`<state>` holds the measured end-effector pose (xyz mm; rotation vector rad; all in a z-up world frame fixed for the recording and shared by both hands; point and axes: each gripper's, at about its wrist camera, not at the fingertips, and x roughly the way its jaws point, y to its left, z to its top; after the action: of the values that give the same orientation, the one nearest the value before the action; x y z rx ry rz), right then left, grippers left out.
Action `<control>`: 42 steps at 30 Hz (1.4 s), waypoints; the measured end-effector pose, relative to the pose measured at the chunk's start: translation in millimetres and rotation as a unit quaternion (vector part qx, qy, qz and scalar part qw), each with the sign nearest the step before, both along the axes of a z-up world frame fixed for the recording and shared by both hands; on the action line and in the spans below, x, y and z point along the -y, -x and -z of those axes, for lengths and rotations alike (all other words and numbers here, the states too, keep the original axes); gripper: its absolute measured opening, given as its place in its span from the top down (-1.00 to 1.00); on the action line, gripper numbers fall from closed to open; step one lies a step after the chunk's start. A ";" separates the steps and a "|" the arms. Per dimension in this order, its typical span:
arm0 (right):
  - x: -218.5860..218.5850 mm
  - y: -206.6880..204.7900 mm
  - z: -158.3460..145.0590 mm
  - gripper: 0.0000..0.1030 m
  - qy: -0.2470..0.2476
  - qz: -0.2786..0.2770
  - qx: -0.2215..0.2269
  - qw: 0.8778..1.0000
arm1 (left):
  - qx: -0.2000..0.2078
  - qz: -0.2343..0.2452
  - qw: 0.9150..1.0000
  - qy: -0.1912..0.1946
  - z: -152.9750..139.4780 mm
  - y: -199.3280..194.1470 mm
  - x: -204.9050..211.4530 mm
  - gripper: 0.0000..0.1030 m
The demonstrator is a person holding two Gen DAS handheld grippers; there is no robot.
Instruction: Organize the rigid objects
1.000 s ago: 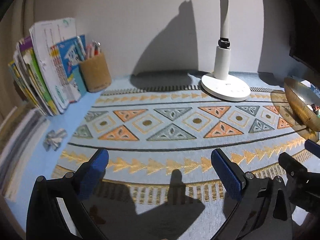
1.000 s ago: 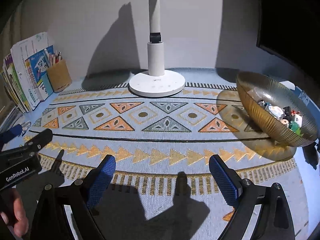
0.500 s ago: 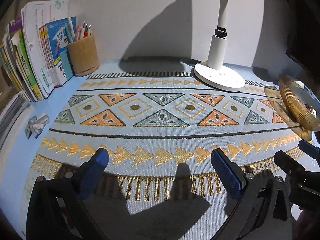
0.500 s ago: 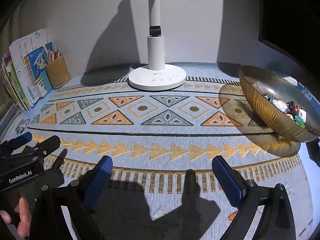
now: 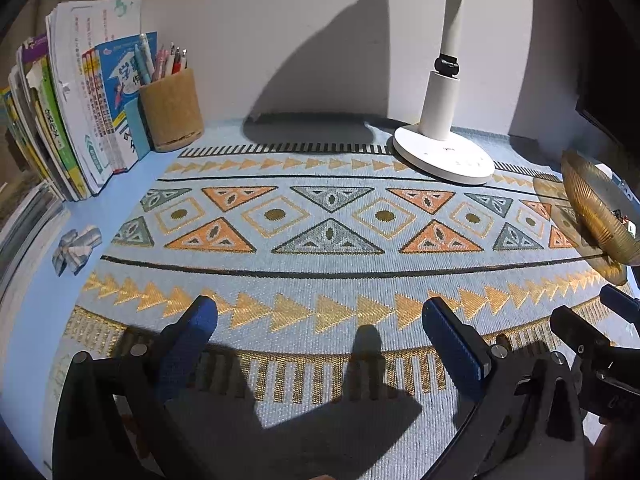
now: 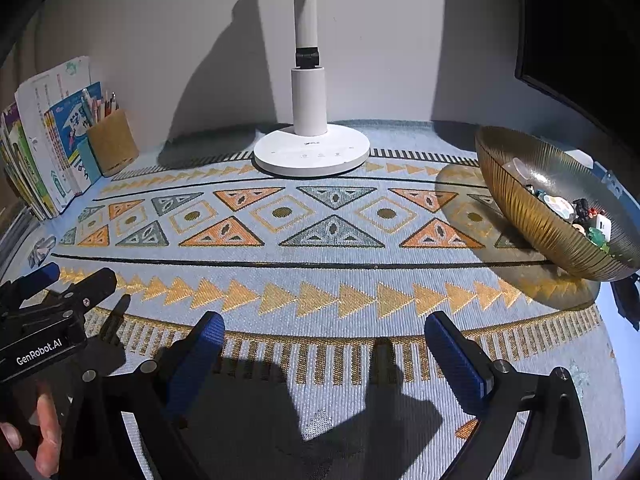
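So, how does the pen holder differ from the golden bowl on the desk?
The pen holder is a narrow, upright, cork-coloured cup; the golden bowl is wide, shallow, ribbed and glossy. The pen holder stands at the back left beside the books, while the golden bowl sits at the right edge of the patterned mat. The holder keeps pens standing up; the bowl holds small mixed trinkets lying loose. Both are open-topped containers already holding things.

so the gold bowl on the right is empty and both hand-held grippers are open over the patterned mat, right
Not quite: the gold bowl is not empty. The right wrist view shows several small items lying inside it. The rest holds: the left hand-held gripper and the right hand-held gripper are both open over the patterned mat, with nothing between their jaws.
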<state>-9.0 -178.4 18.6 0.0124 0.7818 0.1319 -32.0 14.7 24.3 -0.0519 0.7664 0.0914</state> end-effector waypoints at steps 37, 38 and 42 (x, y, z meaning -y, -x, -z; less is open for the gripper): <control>-0.7 1.2 0.4 -0.95 0.017 -0.003 0.007 1.000 | 0.007 0.027 0.999 -0.029 -1.5 3.0 11.9 -0.99; -0.7 1.3 0.5 -0.95 0.018 -0.003 0.007 1.000 | 0.006 0.027 0.999 -0.028 -1.5 3.0 11.6 -0.99; 0.0 1.1 0.5 -0.95 0.017 -0.004 0.007 1.000 | 0.005 0.027 0.999 -0.023 -1.2 2.3 9.6 -0.99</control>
<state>-10.1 -178.4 18.1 -0.0238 0.7700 0.1263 -34.3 5.1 25.5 0.0119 0.7548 0.0577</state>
